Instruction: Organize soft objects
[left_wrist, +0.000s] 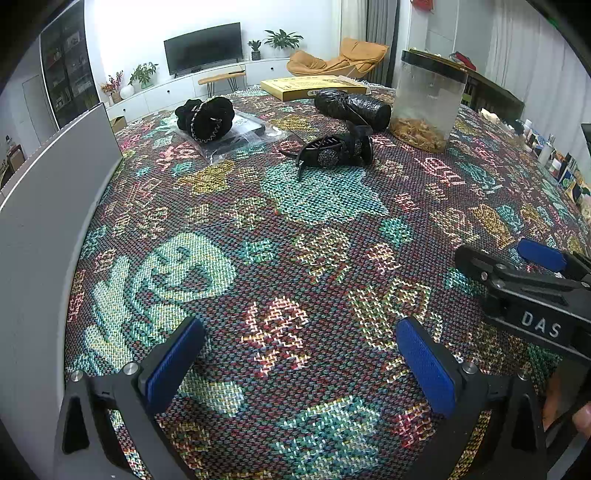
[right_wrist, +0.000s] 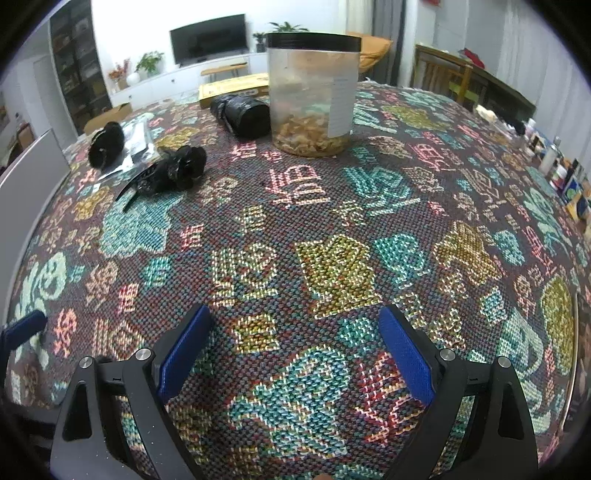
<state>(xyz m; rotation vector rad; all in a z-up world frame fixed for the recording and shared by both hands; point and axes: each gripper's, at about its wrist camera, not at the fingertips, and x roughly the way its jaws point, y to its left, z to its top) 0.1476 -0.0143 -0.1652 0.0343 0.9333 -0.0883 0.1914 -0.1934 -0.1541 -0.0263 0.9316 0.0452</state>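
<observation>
1. Left gripper (left_wrist: 301, 354): blue pads spread wide, nothing between them, low over the woven cloth (left_wrist: 258, 229) near the table's front edge.
2. Right gripper (right_wrist: 295, 343): pads likewise apart and empty, just beside the left one, on its right side.
3. Straight ahead and slightly right of the left gripper, toward the middle of the table: black clip (left_wrist: 334, 149) with a soft bow, long axis running roughly left to right, thin prongs pointing left and toward the front edge.
4. Same clip (right_wrist: 168, 171) seen from the right gripper: ahead but well off to the left, so probably the left hand's reach.
5. Farther back on the left: black scrunchie (left_wrist: 207, 116) resting on a clear bag (left_wrist: 240, 138), near the far left edge.
6. Behind the clip: black roll (left_wrist: 352, 105), axis left to right, just beside the jar (left_wrist: 426, 99), with a yellow box (left_wrist: 310, 85) at the far edge.
7. Likely next move: forward reach with the left gripper, pads closing across the clip's short width.
</observation>
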